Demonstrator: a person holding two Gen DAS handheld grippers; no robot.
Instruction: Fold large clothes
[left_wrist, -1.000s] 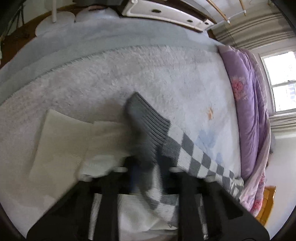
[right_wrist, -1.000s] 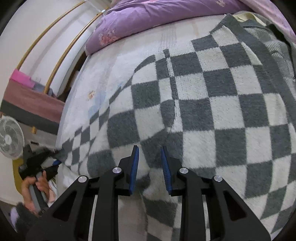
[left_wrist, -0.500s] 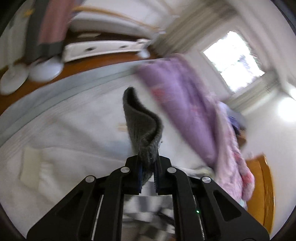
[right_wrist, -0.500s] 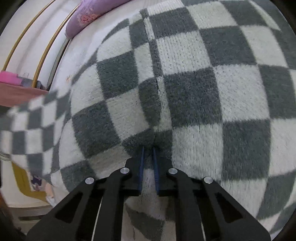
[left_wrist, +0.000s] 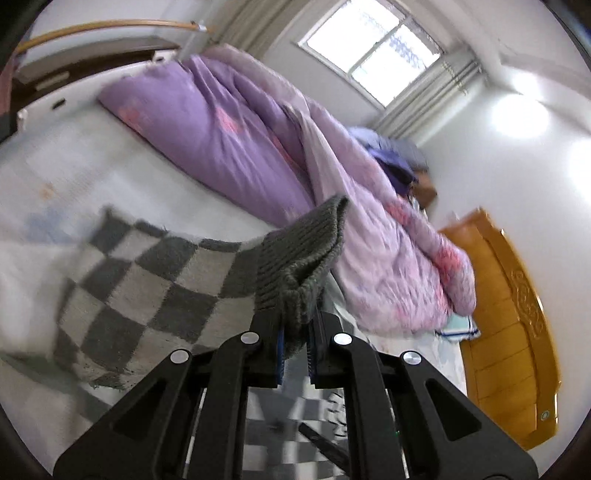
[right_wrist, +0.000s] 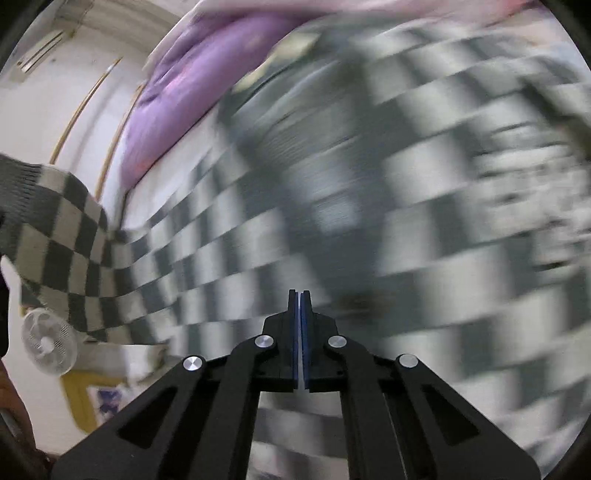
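Sleeve fold just starting, body of the garment unfolded

The grey-and-white checked knit sweater (right_wrist: 424, 229) spreads ahead of both grippers over the white fleece bed cover (left_wrist: 155, 181). The left gripper (left_wrist: 295, 354) is clenched on the sweater's ribbed grey cuff (left_wrist: 299, 258), lifted; the right gripper (right_wrist: 299, 332) is pinched closed, seemingly on checked fabric, though blur hides it. Judged unfinished: every fold remains.

One checkered sweater (left_wrist: 147, 280), one purple quilt (left_wrist: 236, 136), one window (left_wrist: 373, 48), one fan (right_wrist: 48, 345).

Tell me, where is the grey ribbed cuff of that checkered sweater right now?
In the left wrist view, the grey cuff is pinched in the left claw, lifted above the bed, in front of the purple quilt.
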